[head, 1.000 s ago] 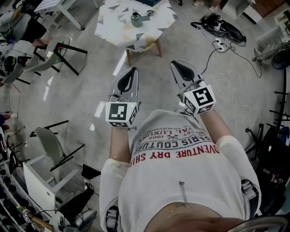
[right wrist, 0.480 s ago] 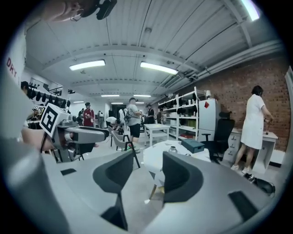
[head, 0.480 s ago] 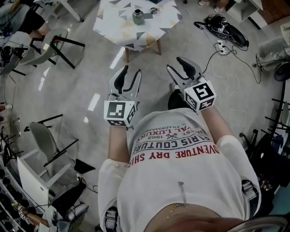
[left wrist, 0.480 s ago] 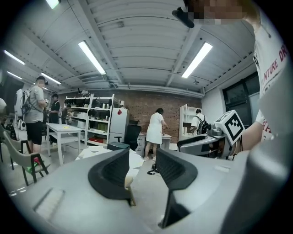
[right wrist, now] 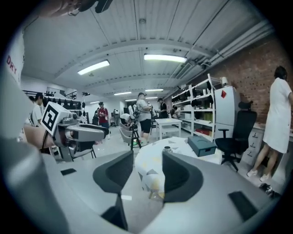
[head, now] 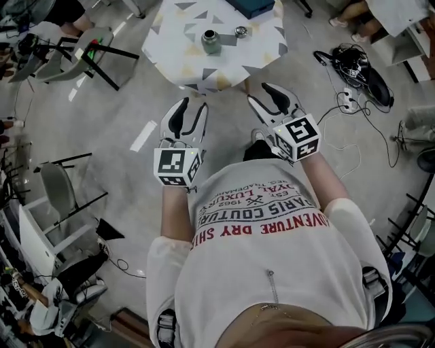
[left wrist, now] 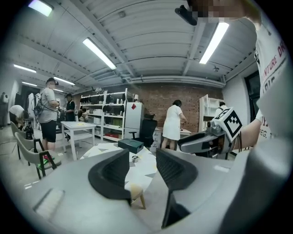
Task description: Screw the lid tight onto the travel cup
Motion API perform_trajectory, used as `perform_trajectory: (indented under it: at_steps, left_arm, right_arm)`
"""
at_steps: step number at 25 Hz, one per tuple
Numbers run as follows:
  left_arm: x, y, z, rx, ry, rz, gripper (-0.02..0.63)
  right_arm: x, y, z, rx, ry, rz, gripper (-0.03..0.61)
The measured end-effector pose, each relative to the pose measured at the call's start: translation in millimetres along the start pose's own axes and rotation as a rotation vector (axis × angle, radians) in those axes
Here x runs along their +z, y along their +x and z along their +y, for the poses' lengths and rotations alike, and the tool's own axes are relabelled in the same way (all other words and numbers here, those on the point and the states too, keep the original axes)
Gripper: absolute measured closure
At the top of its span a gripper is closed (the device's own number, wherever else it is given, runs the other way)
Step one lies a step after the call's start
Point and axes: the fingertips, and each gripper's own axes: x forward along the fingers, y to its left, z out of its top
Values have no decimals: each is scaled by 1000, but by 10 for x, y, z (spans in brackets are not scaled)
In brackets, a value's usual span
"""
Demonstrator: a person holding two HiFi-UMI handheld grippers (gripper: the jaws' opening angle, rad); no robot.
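The travel cup (head: 211,42) stands upright on a small table with a triangle-patterned cloth (head: 178,60) ahead of me. Its round metal lid (head: 240,31) lies apart, to the cup's right. My left gripper (head: 190,109) and right gripper (head: 266,95) hang side by side in the air short of the table. Both have just been opening their jaws and stand open with nothing between them. In the left gripper view the lid (left wrist: 134,158) shows between the jaws, far off. The right gripper view has the cup (right wrist: 167,149) just above the right jaw.
A dark teal box (head: 253,5) lies at the table's far side. Chairs (head: 95,51) stand left of it, cables and bags (head: 353,68) lie on the floor to the right. People stand by shelves (left wrist: 176,121) and a white table (right wrist: 167,123) farther back.
Both grippers, shut a second ago, have opened. They have moved forward and a little down, and the table with cup and lid now lies closer.
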Motion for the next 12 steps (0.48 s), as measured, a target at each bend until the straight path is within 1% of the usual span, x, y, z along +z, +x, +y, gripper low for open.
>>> perform_trajectory:
  at_steps: [5,8,12]
  left_arm:
    - [141,678,-81,106,-26,-2,443]
    - [110,1052,-120,147,-46,23,442]
    - [22,1395,-93,197,-58,63,426]
  right_arm:
    - [75,202,-756,98,-34,43,411]
    - [58,334,-1137,143,-54,81,411]
    - [0,561,-1503,190,-80,146,411]
